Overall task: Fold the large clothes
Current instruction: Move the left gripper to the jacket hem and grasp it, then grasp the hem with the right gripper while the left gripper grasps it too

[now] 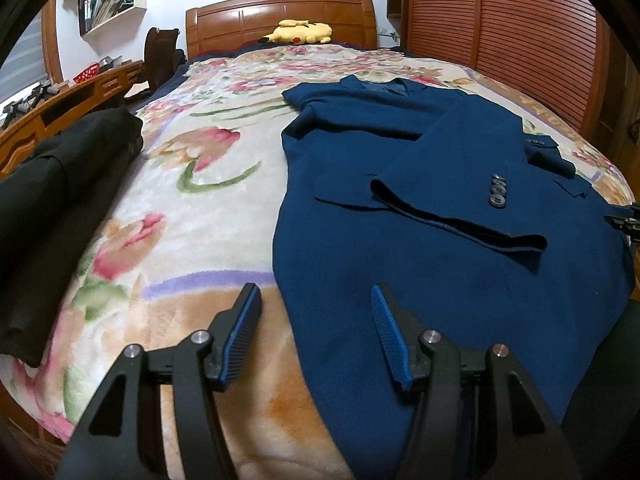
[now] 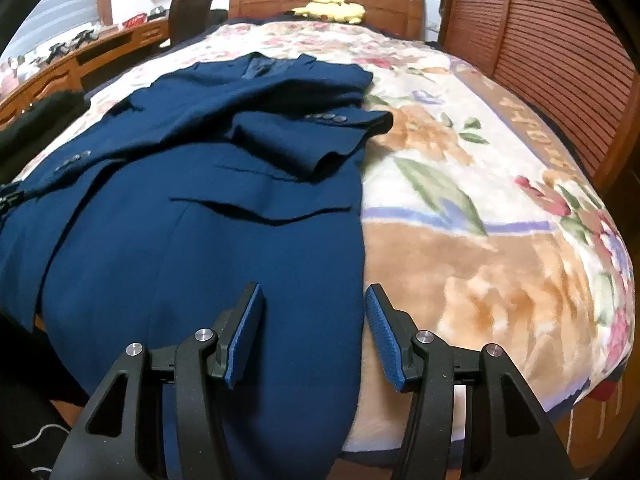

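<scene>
A dark blue suit jacket (image 1: 420, 264) lies flat on the floral blanket (image 1: 192, 208) of a bed, collar toward the headboard. One sleeve (image 1: 460, 216) is folded across its body, and the other sleeve (image 2: 316, 136) is doubled back near the right edge. My left gripper (image 1: 315, 292) hangs open low over the jacket's lower left edge, one finger over the blanket and one over the cloth. My right gripper (image 2: 313, 291) is open the same way astride the lower right edge of the jacket (image 2: 208, 264). Neither pair of pads presses on the fabric.
A black garment (image 1: 60, 208) lies on the bed's left side. A yellow plush toy (image 1: 298, 32) rests by the wooden headboard (image 1: 280, 12). A wooden desk (image 1: 80, 92) runs along the left, and a slatted wooden door (image 1: 500, 20) stands on the right.
</scene>
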The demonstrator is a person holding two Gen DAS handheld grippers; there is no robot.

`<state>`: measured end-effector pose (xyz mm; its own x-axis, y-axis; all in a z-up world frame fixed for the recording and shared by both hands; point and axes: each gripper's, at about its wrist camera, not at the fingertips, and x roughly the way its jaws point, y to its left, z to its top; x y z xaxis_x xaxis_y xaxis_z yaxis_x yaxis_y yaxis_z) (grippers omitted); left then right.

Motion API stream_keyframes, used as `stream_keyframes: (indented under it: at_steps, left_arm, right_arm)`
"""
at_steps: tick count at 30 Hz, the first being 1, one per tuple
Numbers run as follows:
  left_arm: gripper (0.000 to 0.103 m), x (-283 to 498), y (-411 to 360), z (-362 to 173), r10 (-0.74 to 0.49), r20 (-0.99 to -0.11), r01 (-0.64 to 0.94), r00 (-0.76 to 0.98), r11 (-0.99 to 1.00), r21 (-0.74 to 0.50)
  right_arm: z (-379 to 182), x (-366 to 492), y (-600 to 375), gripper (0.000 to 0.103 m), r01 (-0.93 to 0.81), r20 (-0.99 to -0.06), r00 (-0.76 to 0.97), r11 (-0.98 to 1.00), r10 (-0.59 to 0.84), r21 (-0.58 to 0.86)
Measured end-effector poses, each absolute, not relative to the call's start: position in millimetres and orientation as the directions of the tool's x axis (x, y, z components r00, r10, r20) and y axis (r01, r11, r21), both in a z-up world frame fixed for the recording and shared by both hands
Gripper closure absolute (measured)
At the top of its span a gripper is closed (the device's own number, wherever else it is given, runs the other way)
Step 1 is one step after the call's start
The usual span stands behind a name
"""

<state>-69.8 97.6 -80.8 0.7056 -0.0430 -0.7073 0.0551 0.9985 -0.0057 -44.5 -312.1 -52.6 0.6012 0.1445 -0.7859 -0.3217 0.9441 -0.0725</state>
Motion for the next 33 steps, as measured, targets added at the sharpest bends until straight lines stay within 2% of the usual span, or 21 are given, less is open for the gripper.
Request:
stream_keyframes:
  at_steps: [3,7,13,14,16,17,18,20,22,27,33]
  left_arm:
    - [0.047,-71.4,98.0,-80.0,-0.048,-0.708,0.060,0.705,0.998,-0.007]
    - [0.047,-77.8,97.9,-79.5,-0.065,-0.711,0.089,0.700,0.996,-0.003]
    - [0.048,-96.0,97.7,-77.7,-0.098,-0.714,0.117,0.694,0.993,-0.022]
    - [0.056,-98.6,96.0,-77.1,-0.106,-0.714,0.127,0.692,0.992,-0.024]
    - [0.063,-101.5,91.0,-76.3,-0.115,-0.718,0.145,0.686,0.989,-0.020]
    - [0.071,-102.8,89.0,-75.3,-0.119,-0.718,0.154,0.686,0.988,-0.017]
    - [0.076,-104.0,86.6,-74.1,-0.134,-0.719,0.170,0.682,0.985,-0.022]
    - [0.091,-105.8,82.3,-71.4,-0.139,-0.718,0.182,0.682,0.983,-0.017]
    - [0.099,-109.4,77.6,-66.3,-0.132,-0.717,0.193,0.685,0.981,0.003]
    - [0.102,-128.3,74.4,-40.9,-0.138,-0.655,0.175,0.742,0.984,-0.009]
    - [0.103,-147.7,69.3,-0.1,-0.162,-0.562,0.179,0.811,0.984,-0.025]
  right_arm:
    - [-53.3,-45.3,-309.6,0.050,-0.327,-0.790,0.595,0.943,0.147,-0.070]
    - [-53.0,-48.0,-307.7,0.063,-0.347,-0.793,0.585,0.936,0.173,-0.051]
    - [-53.2,-54.1,-309.0,0.065,-0.358,-0.790,0.580,0.933,0.198,-0.028]
    - [-53.4,-56.4,-309.8,0.065,-0.360,-0.789,0.580,0.933,0.203,-0.024]
    - [-54.0,-57.7,-311.2,0.065,-0.363,-0.789,0.576,0.932,0.214,-0.012]
    - [-54.3,-58.2,-311.6,0.065,-0.365,-0.789,0.574,0.931,0.219,-0.007]
    - [-54.1,-58.6,-311.4,0.068,-0.368,-0.789,0.573,0.930,0.224,-0.003]
    - [-53.6,-59.0,-310.4,0.077,-0.382,-0.788,0.565,0.924,0.243,0.011]
    - [-52.8,-60.5,-307.4,0.091,-0.401,-0.789,0.557,0.916,0.259,0.018]
    - [-42.4,-63.7,-303.7,0.098,-0.418,-0.760,0.574,0.907,0.305,0.048]
    - [0.6,-75.2,-303.5,0.099,-0.434,-0.646,0.658,0.896,0.386,0.093]
